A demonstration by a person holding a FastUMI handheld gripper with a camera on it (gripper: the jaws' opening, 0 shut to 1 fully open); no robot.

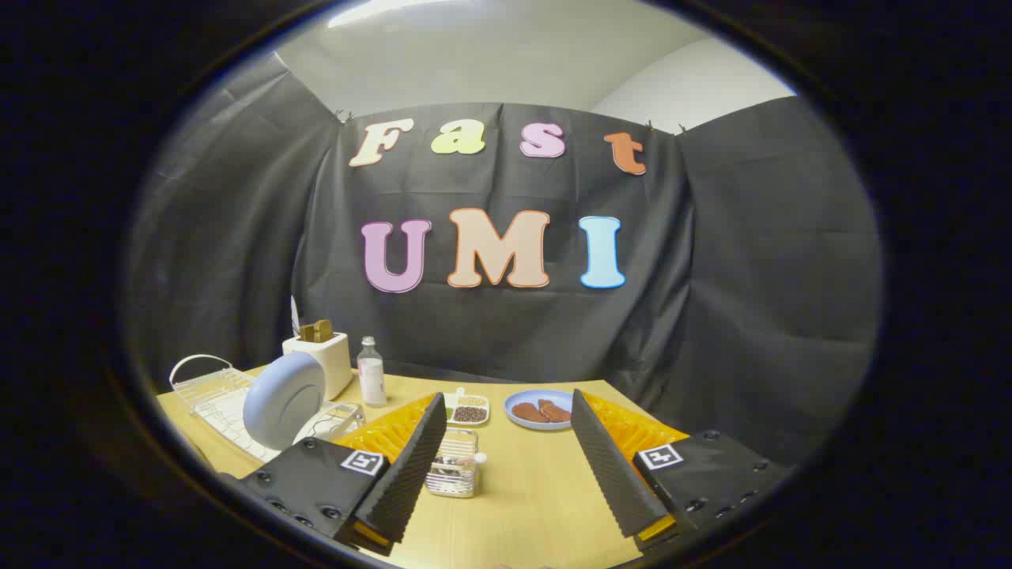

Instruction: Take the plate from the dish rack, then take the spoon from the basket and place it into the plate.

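Observation:
A pale blue plate [284, 399] stands on edge in the white wire dish rack [207, 393], to the left of the left finger. A small wire basket [453, 463] with cutlery in it sits on the wooden table just ahead, close to the left finger [407, 466]. The spoon's handle is hard to make out among the wires. My gripper [514, 458] hovers above the table, open, with nothing between its fingers. The right finger [613, 466] is well apart from the left.
A white toaster [322, 356] with bread stands behind the rack, a small clear bottle [371, 371] beside it. Farther back lie a divided snack tray [466, 408] and a blue plate with brown food [540, 411]. The wooden table [530, 490] ends at the black cloth.

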